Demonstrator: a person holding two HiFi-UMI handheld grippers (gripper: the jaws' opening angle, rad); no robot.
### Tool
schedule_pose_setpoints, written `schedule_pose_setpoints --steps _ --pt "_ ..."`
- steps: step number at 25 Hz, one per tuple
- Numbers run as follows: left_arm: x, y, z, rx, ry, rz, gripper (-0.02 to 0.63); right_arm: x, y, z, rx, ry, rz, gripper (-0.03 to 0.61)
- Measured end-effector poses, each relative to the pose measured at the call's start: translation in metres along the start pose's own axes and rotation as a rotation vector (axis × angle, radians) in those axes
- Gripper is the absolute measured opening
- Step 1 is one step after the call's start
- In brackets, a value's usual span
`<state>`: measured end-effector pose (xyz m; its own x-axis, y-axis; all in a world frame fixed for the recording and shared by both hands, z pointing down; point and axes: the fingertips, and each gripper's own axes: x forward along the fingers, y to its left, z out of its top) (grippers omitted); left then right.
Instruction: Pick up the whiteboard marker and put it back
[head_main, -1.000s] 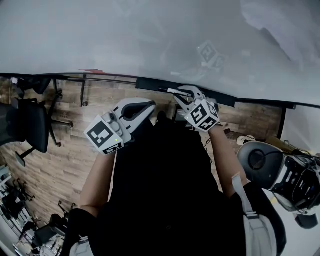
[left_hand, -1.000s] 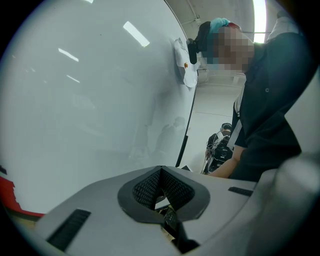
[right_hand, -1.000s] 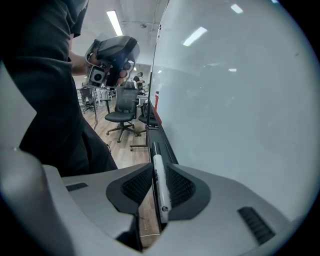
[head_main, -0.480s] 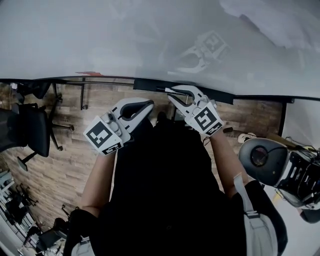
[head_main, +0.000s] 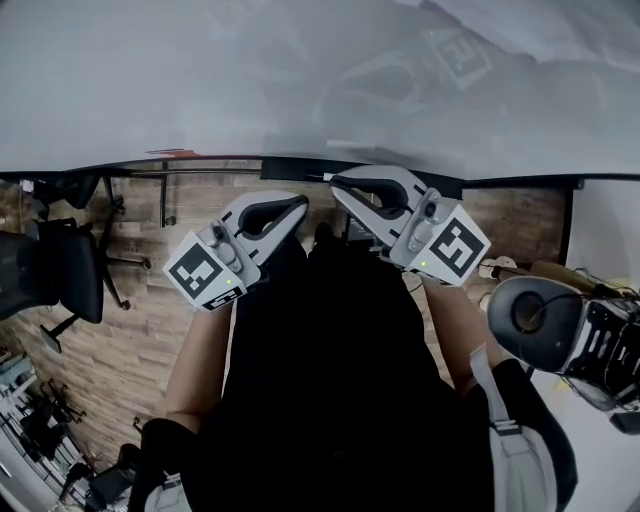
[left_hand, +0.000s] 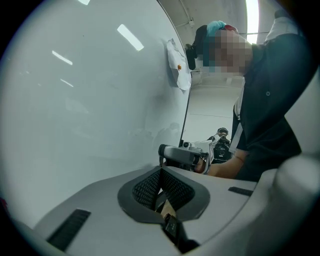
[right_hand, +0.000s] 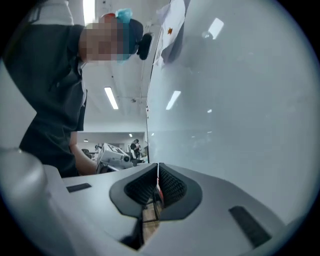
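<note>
A glossy white whiteboard (head_main: 300, 80) fills the head view from 9 through 12 to 3 o'clock, with a narrow dark ledge (head_main: 300, 168) along its lower edge. Below it lie brown wood-plank flooring (head_main: 130, 300) and black office chairs (head_main: 60, 275) at 9 o'clock. The left gripper (head_main: 298, 205) and right gripper (head_main: 338, 182) each have their jaws pressed together, tips just beside the ledge near centre. The whiteboard marker cannot be made out. The right gripper covers part of the ledge, and its slit shows only a thin red-and-white sliver (right_hand: 158, 186) that cannot be identified. Half a second ago a thin pale stick jutted from the right gripper's tips. Now none shows, and that gripper has swung toward 2 o'clock.
</note>
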<state>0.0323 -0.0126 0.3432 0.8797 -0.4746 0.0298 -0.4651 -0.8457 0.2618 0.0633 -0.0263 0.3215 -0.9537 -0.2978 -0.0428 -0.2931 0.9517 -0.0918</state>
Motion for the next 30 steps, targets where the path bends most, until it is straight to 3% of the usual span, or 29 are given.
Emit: schedule_pose_setpoints --steps 8,16,30 --pt "0.005 -0.009 0.026 0.056 -0.039 -0.038 0.011 -0.022 -0.014 0.015 0.105 -0.108 -0.019 0.021" --pt "0.008 -0.010 0.019 0.053 -0.013 -0.063 0.012 -0.036 -0.018 -0.010 0.126 -0.048 -0.059 0.020" --pt "0.004 -0.016 0.010 0.045 0.008 -0.066 0.012 -0.038 -0.012 -0.012 0.136 -0.046 -0.051 0.020"
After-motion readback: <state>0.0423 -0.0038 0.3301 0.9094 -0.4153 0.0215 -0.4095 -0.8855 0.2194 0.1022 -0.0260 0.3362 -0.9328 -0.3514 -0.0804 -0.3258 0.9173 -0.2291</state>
